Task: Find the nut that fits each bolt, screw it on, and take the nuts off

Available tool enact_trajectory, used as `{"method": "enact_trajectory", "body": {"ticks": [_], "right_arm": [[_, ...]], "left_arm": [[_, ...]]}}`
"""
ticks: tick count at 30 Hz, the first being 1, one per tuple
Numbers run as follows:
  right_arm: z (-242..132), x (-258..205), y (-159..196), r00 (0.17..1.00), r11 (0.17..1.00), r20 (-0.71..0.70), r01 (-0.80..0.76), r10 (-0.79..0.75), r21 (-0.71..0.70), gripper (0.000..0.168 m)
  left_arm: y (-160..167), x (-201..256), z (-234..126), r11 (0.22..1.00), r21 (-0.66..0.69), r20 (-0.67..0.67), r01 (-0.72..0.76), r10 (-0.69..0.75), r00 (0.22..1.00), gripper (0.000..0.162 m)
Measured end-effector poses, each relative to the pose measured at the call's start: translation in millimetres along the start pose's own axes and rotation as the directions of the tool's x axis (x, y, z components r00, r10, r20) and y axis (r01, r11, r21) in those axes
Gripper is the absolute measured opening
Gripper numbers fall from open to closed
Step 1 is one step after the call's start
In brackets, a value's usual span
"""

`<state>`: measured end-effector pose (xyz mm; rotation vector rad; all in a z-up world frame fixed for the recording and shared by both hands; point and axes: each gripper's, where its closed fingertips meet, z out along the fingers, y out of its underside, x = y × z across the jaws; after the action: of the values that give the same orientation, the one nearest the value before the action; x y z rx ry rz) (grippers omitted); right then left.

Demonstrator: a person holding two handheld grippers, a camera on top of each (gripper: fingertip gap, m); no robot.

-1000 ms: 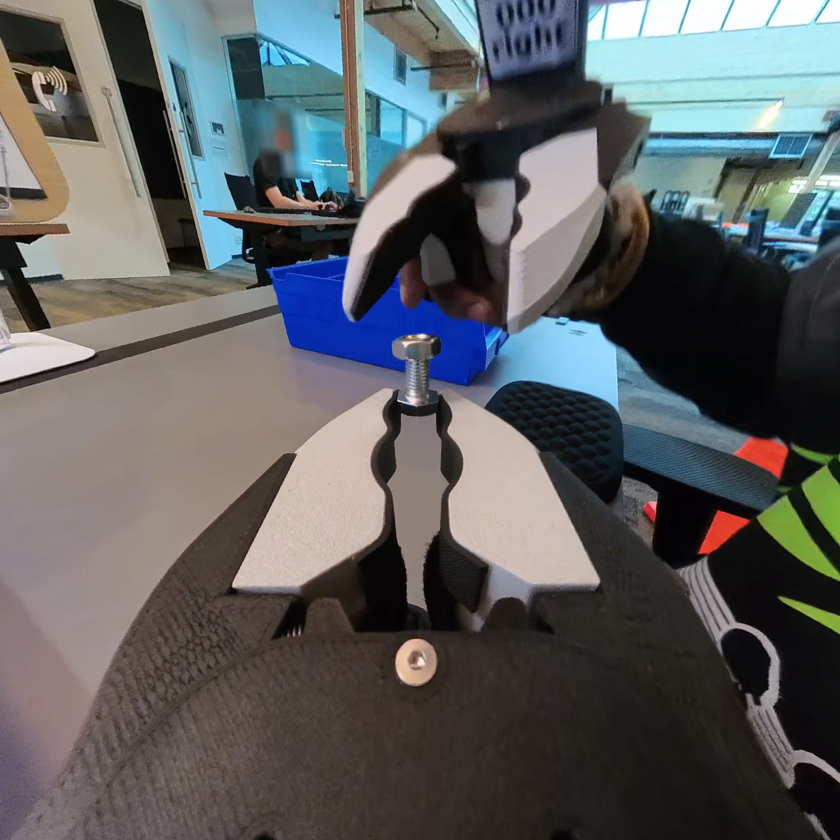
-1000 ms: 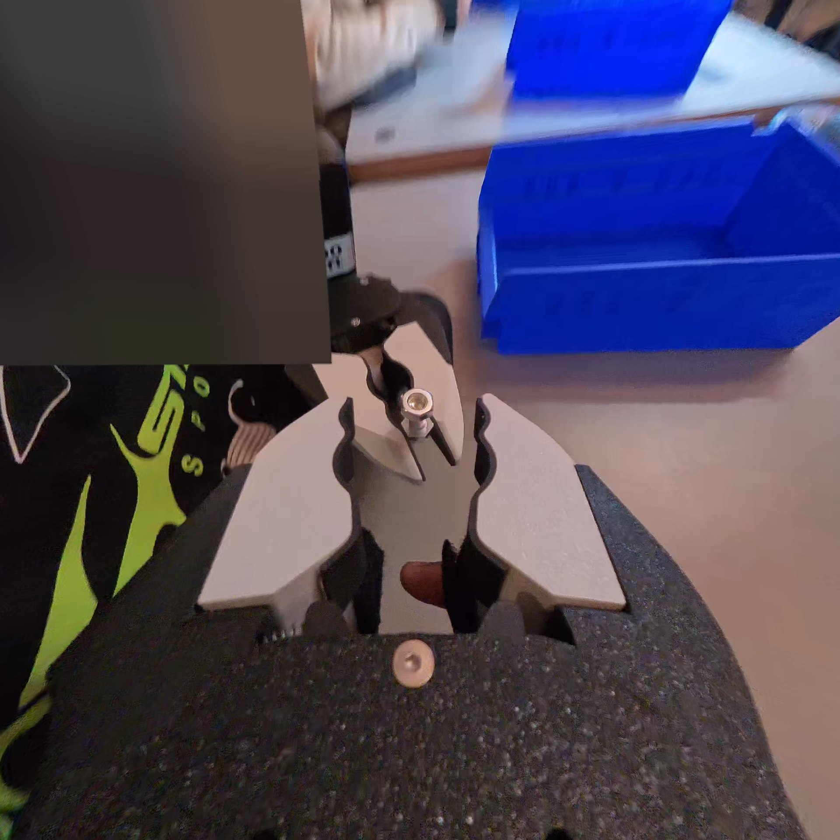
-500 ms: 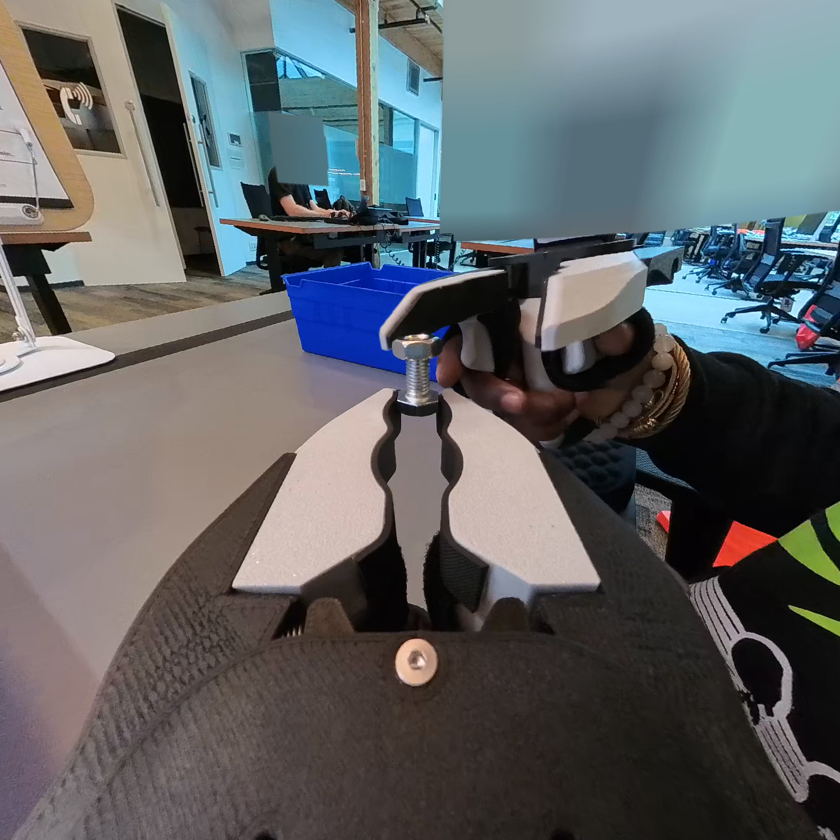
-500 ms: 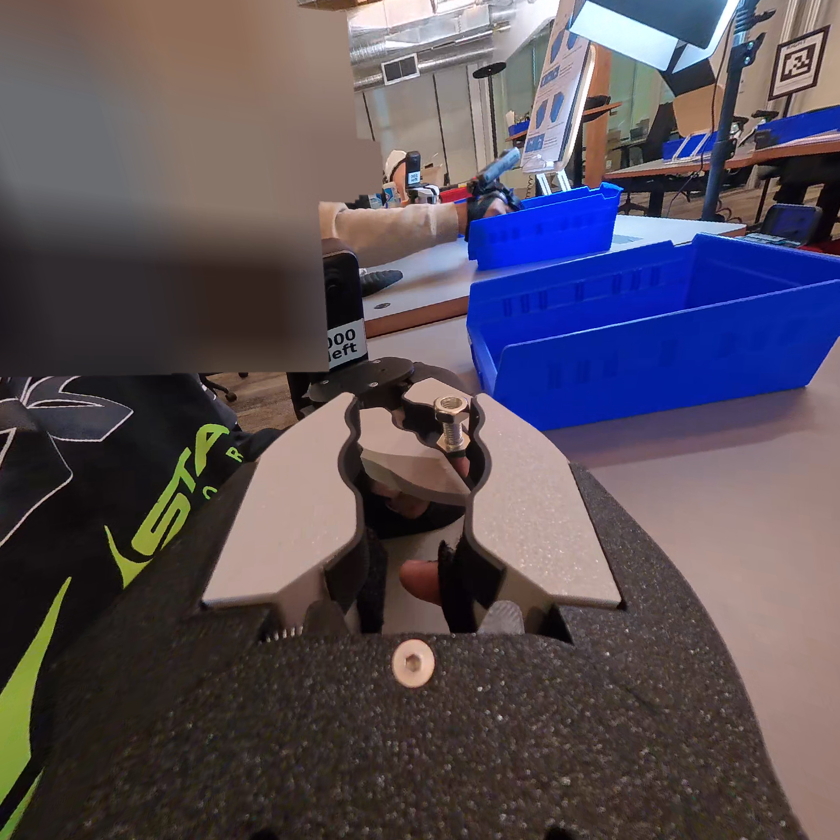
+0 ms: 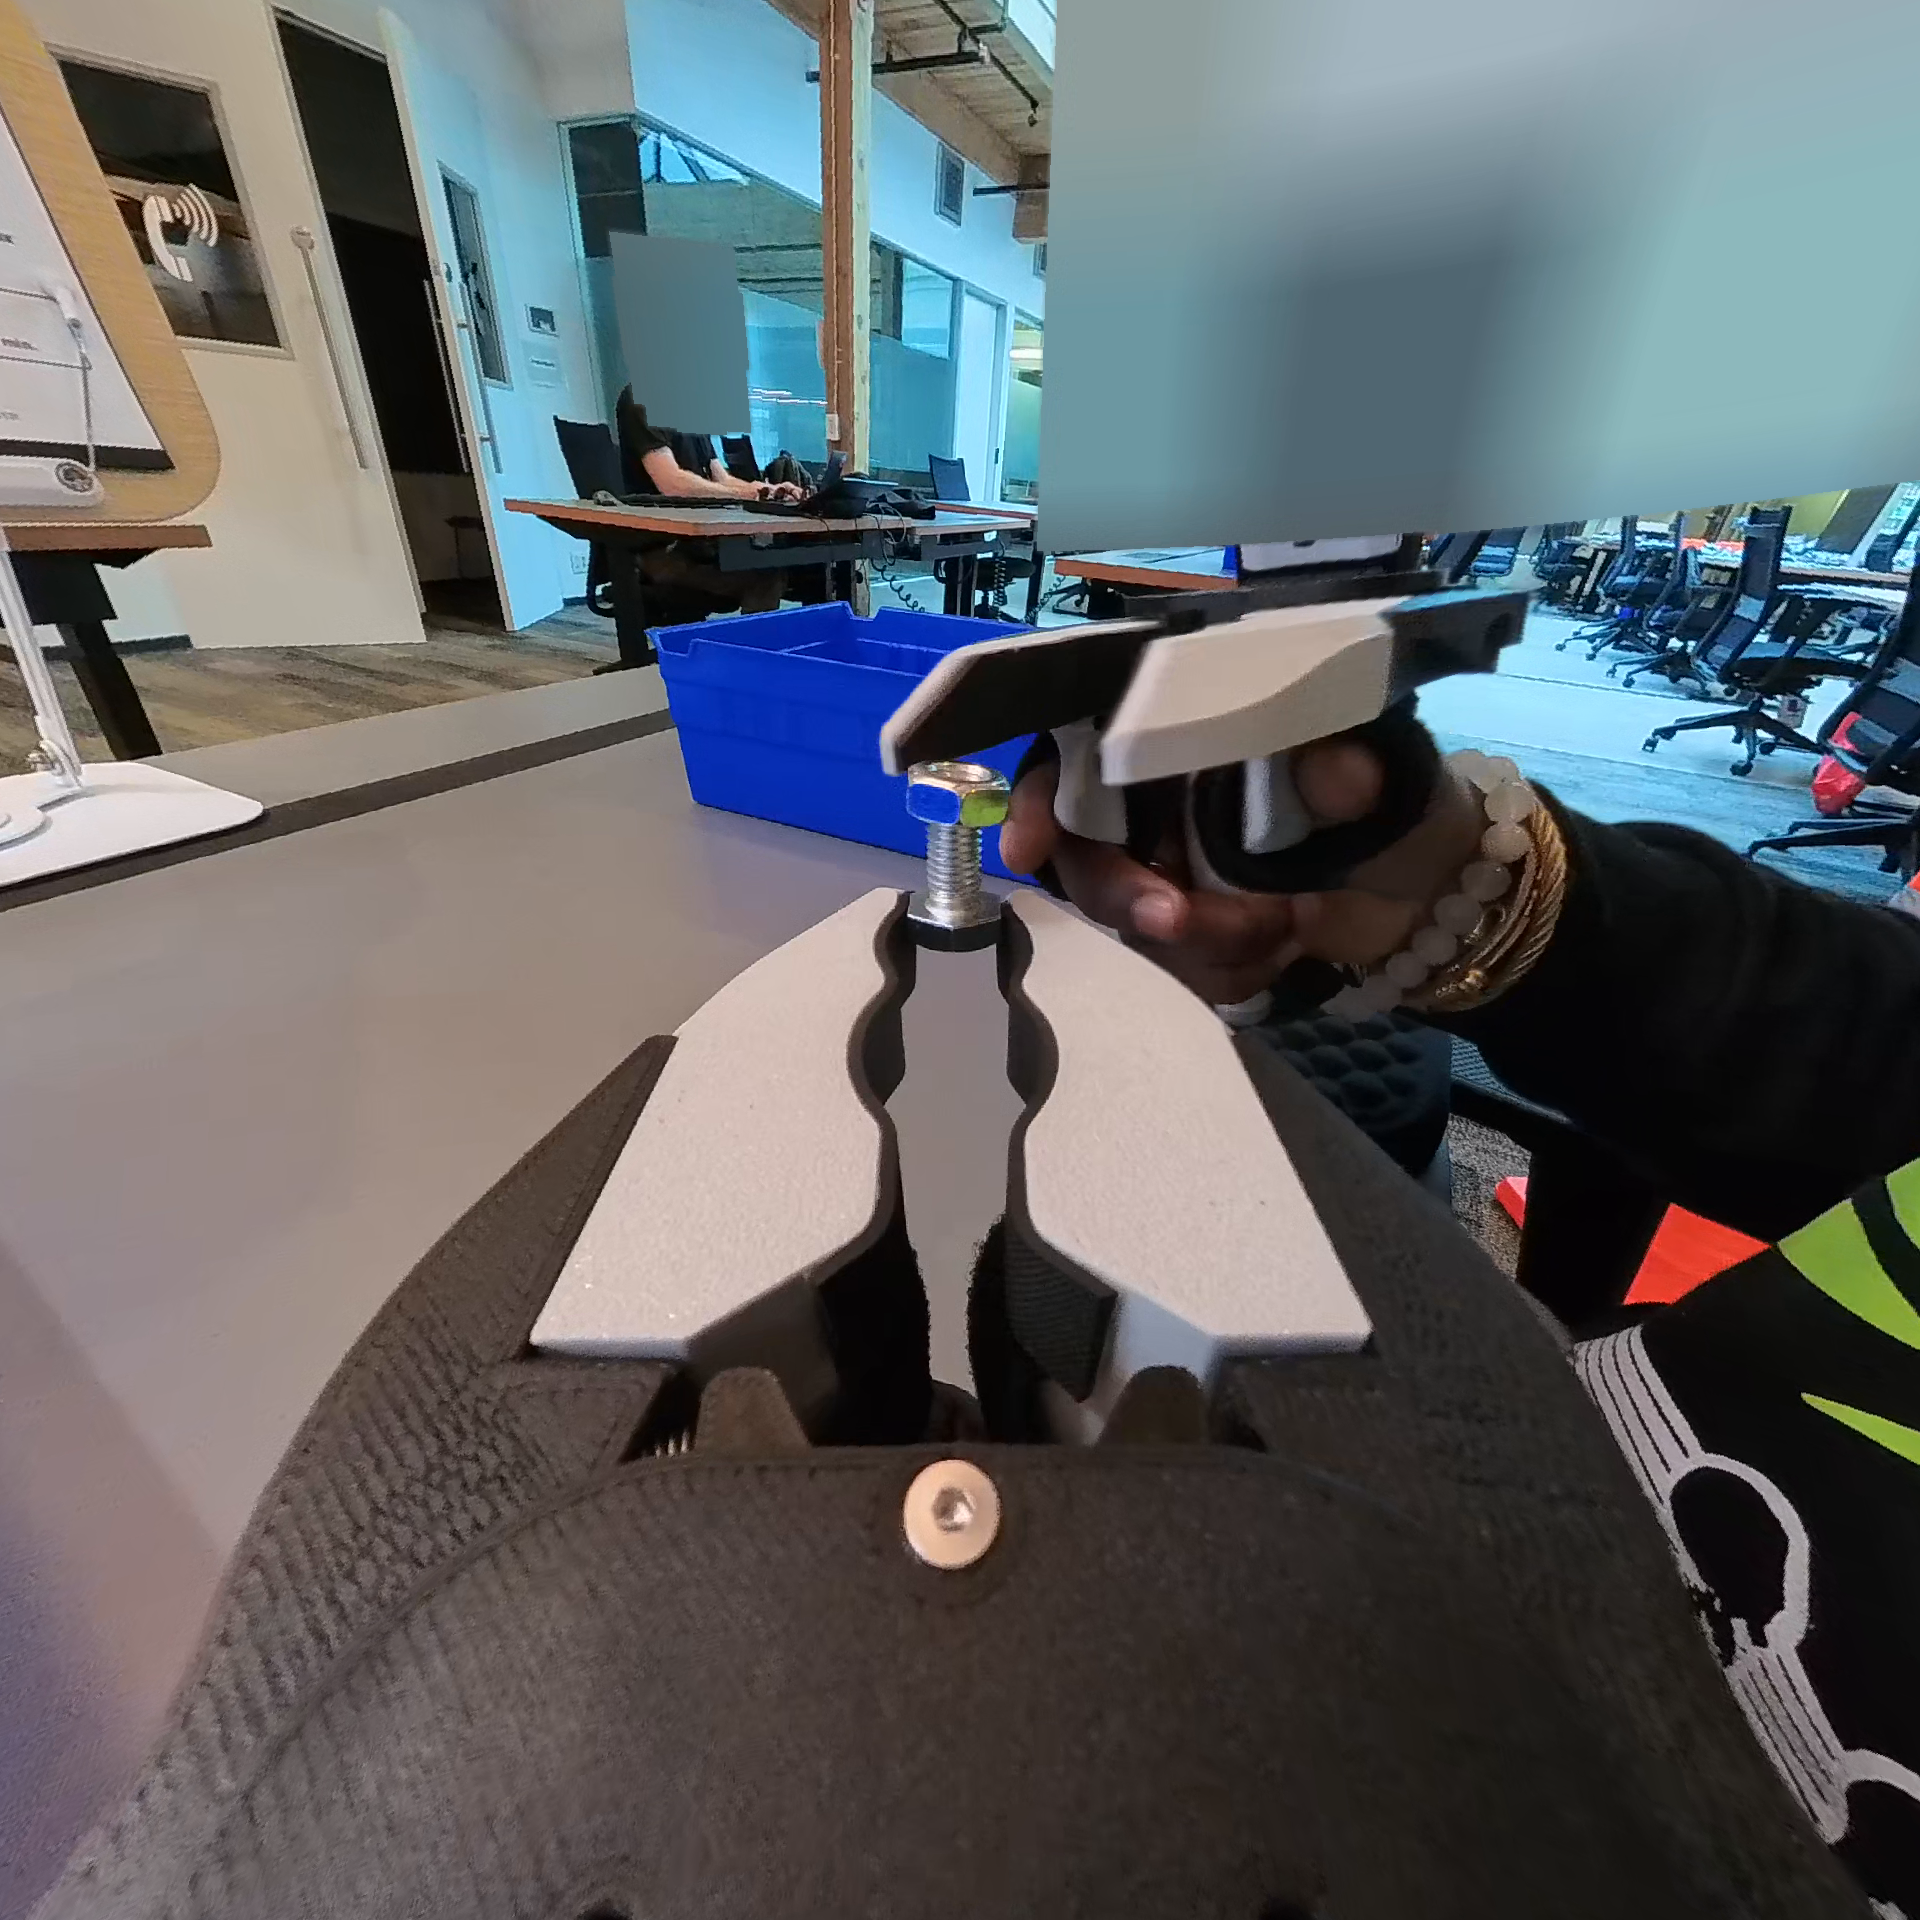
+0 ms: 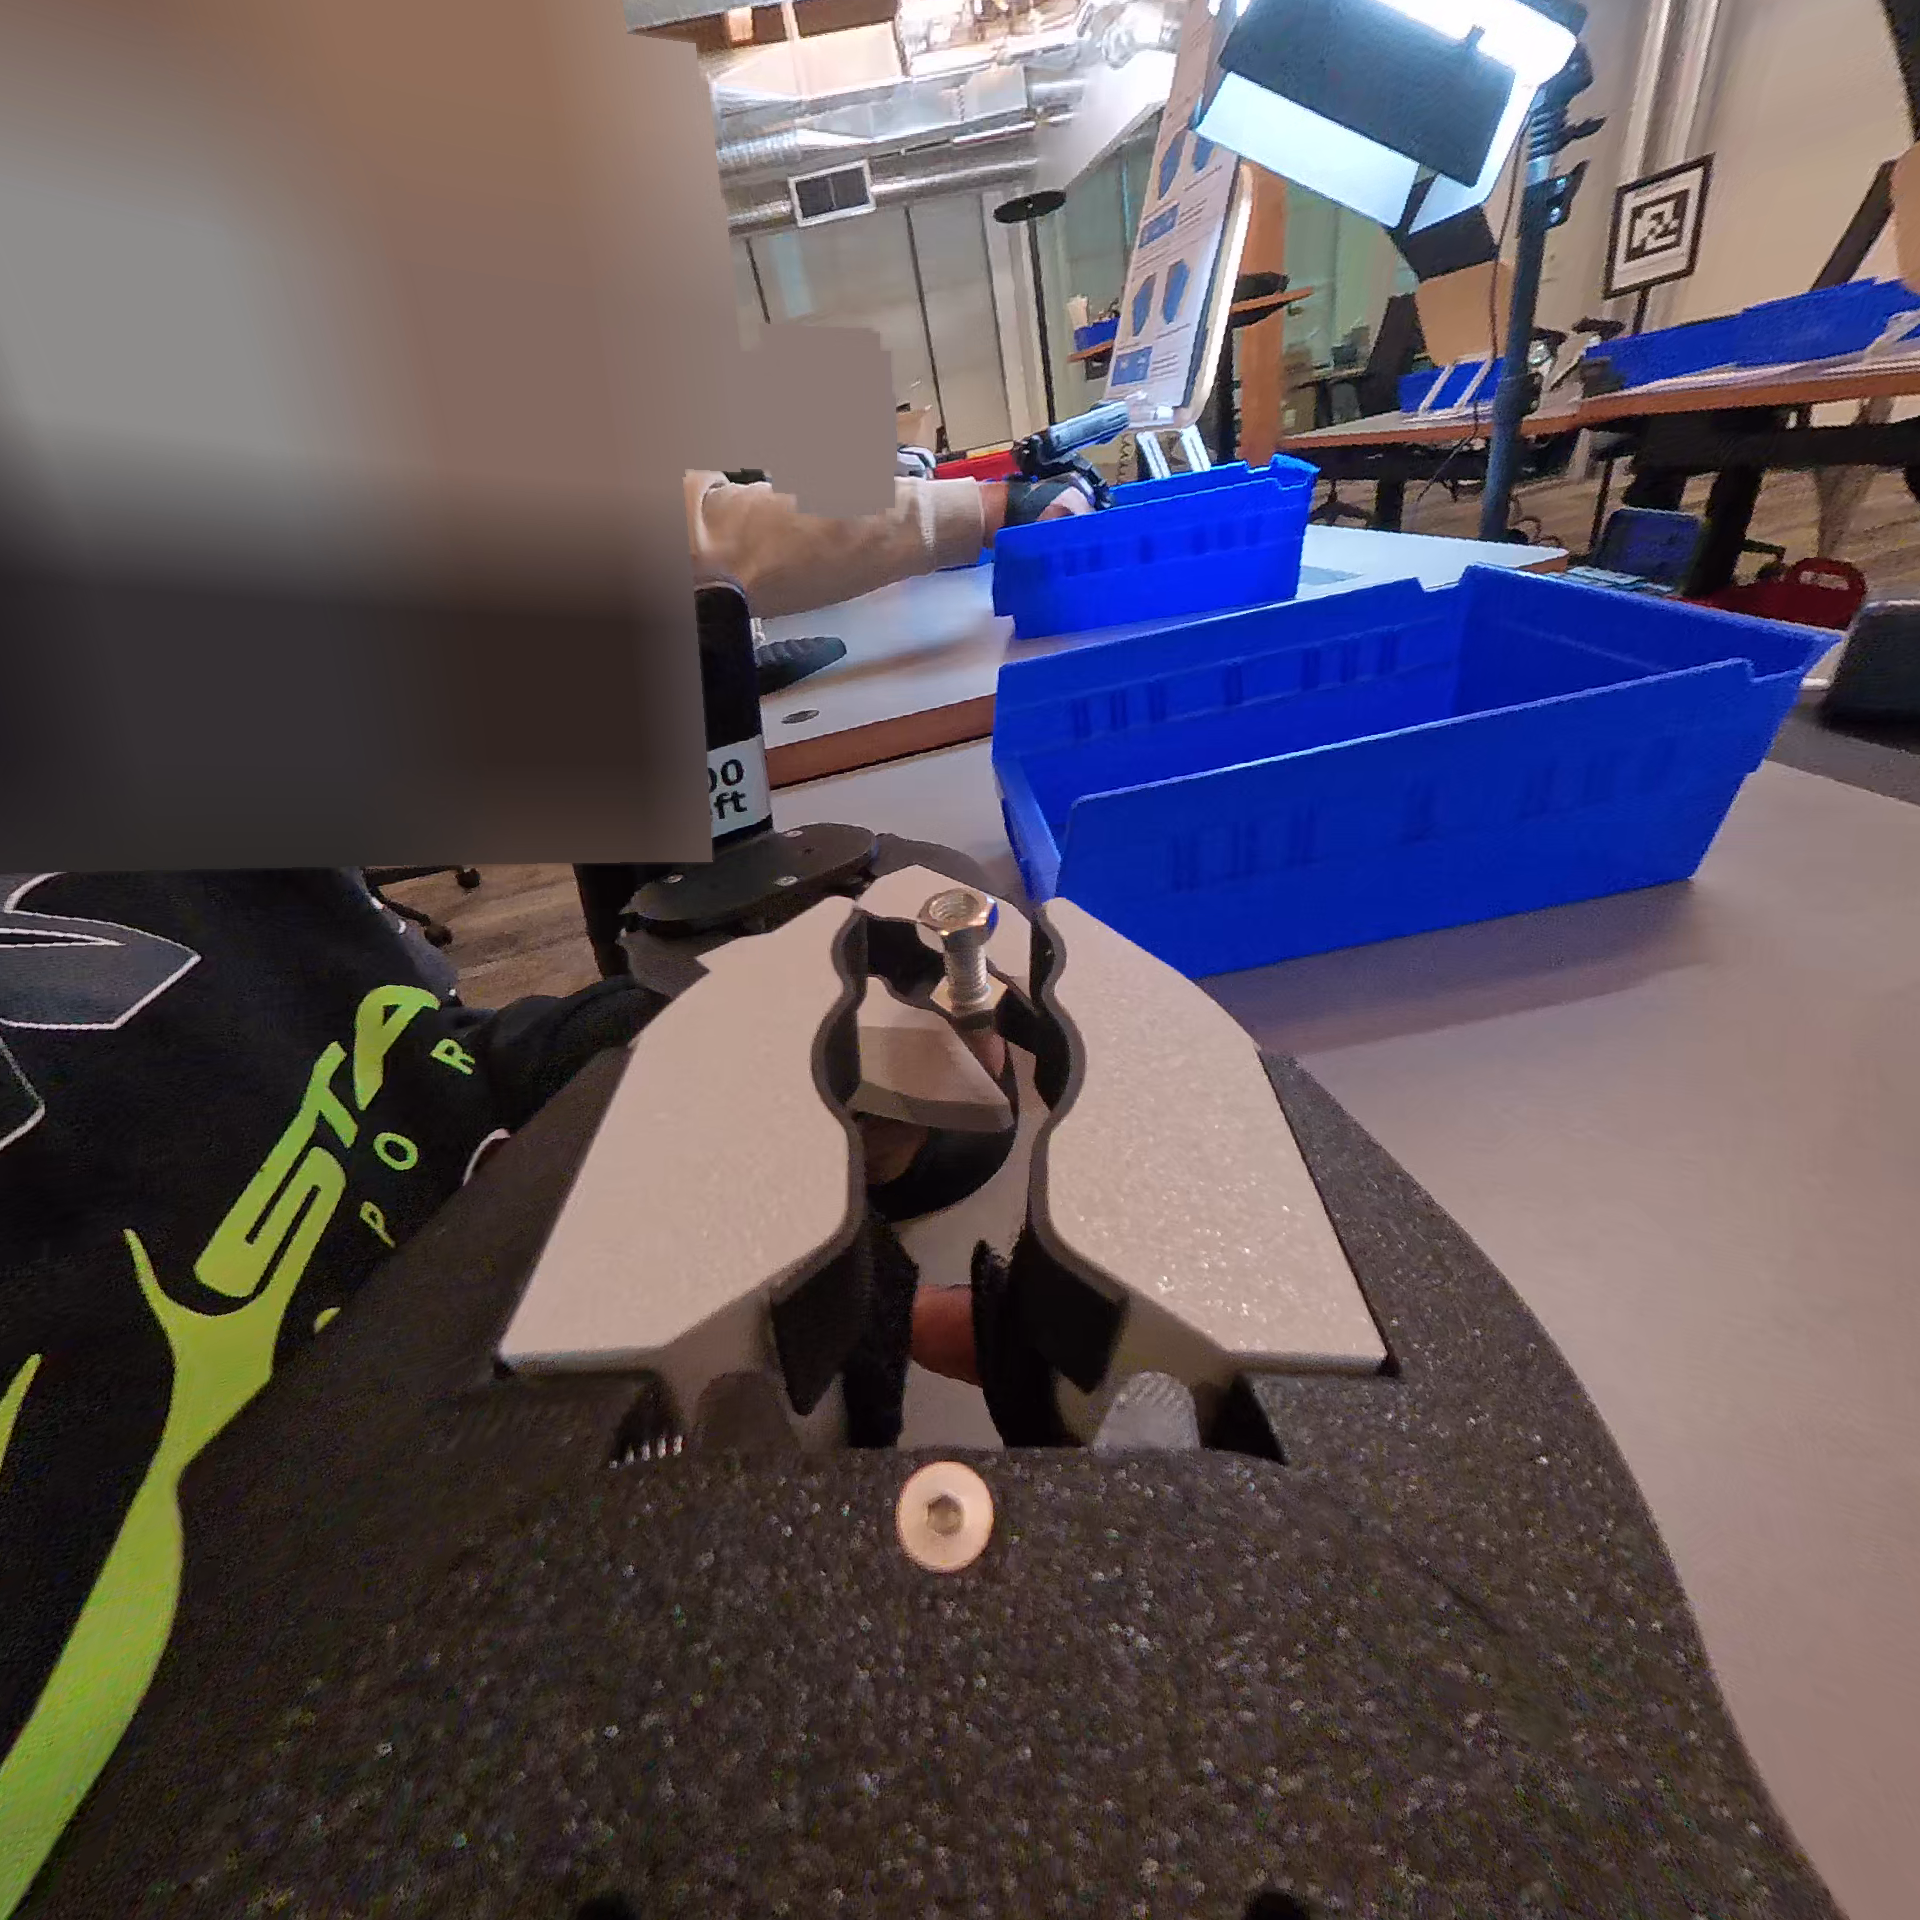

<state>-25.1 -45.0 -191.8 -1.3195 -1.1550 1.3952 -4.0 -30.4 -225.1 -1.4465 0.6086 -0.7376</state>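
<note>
Above the tabletop [image 5: 416, 987], my left gripper [image 5: 951, 925] clamps the nut [image 5: 950, 914], while my right gripper [image 6: 951, 930], part-open around the bolt [image 5: 956, 831] head, must close and unscrew it, I judge.

Opposed close wrist views share the bolt [image 5: 954, 837]

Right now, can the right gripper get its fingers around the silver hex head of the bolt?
Probably yes. The left gripper clamps only the steel nut, leaving the bolt head exposed, and the right gripper, jaws apart, already brackets it.
</note>
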Motion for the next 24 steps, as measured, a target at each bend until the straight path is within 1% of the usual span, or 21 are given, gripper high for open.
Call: {"method": "enact_trajectory", "body": {"ticks": [1,4,7,24], "right_arm": [[0.0,1.8,1.2,1.0,1.0,-0.009,0.006,-0.006,-0.004,0.027],[1.8,2.2,4.0,0.999,0.999,-0.015,0.039,-0.04,-0.026,0.027],[3.5,3.3,3.8,0.997,0.997,-0.029,0.07,-0.071,-0.037,0.023],[5.5,4.2,4.7,0.998,0.996,-0.013,0.066,-0.067,-0.056,0.024]], "left_arm": [[0.1,0.2,0.0,1.0,-0.001,-0.002,0.001,-0.001,1.0,0.015],[0.6,0.8,0.3,1.0,-0.004,-0.004,-0.004,0.004,1.0,0.015],[0.7,1.3,0.4,1.0,-0.004,-0.007,-0.005,0.005,1.0,0.015],[0.5,3.2,0.2,1.0,-0.002,-0.015,-0.014,0.014,1.0,0.015]]}}
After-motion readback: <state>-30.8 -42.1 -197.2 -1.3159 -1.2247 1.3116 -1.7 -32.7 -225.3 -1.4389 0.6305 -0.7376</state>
